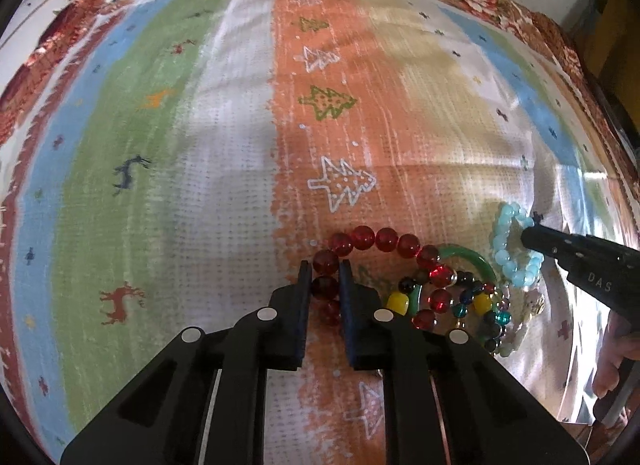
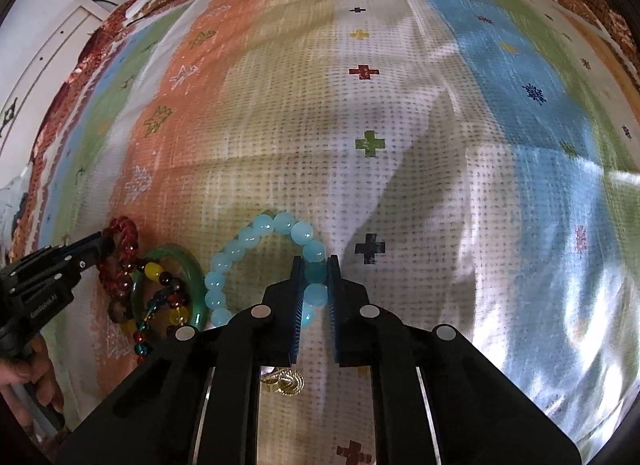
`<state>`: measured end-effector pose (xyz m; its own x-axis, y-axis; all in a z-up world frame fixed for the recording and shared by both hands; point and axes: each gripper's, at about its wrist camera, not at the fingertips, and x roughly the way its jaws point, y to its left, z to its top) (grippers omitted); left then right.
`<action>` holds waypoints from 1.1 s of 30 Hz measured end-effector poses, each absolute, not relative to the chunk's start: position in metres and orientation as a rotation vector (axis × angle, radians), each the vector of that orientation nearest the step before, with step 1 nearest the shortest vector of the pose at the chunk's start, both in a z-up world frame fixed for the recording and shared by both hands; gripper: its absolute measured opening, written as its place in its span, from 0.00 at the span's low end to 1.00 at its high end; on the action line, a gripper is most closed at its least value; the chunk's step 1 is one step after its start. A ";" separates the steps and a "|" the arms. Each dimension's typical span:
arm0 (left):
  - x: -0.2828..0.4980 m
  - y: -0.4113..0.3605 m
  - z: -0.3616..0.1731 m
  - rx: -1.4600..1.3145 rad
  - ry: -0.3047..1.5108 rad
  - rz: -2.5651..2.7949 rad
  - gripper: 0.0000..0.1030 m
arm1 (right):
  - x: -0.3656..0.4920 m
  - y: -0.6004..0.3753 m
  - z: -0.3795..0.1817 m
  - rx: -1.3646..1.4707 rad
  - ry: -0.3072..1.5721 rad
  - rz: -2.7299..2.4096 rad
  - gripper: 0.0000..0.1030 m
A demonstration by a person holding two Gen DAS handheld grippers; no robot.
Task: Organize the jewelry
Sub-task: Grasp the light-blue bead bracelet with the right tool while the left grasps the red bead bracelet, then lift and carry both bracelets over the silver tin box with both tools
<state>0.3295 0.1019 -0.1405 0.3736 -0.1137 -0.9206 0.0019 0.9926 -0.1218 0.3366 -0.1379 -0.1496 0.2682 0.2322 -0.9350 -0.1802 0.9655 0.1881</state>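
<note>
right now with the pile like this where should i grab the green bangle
Take the green bangle on its bare far arc, coming from above with one finger inside the ring. It lies flat, and its near side is buried under the multicoloured bead strand.

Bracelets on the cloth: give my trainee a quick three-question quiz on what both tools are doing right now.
1. True or false: the left tool is shut on the red bead bracelet.
2. What does the right tool grip? A) green bangle B) light blue bead bracelet C) nothing
3. Fill in: the green bangle lies ___ the red and light blue bracelets.

Key: 1 true. 2 B, the light blue bead bracelet. 3 between.
</note>
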 end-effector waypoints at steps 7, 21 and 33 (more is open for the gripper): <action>0.319 0.102 -0.115 -0.132 1.133 -0.086 0.13 | 0.324 -0.132 -0.137 -0.003 1.248 0.297 0.12; 0.294 0.088 -0.069 -0.133 1.034 -0.120 0.13 | 0.295 -0.124 -0.083 -0.051 1.127 0.340 0.12; 0.270 0.085 -0.045 -0.156 0.987 -0.136 0.13 | 0.268 -0.127 -0.050 -0.047 1.056 0.374 0.12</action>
<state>0.2697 0.0855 -0.0450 0.5446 -0.1843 -0.8182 0.0433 0.9804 -0.1920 0.2680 -0.1266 -0.0502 0.4354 0.2780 -0.8563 -0.3222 0.9362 0.1401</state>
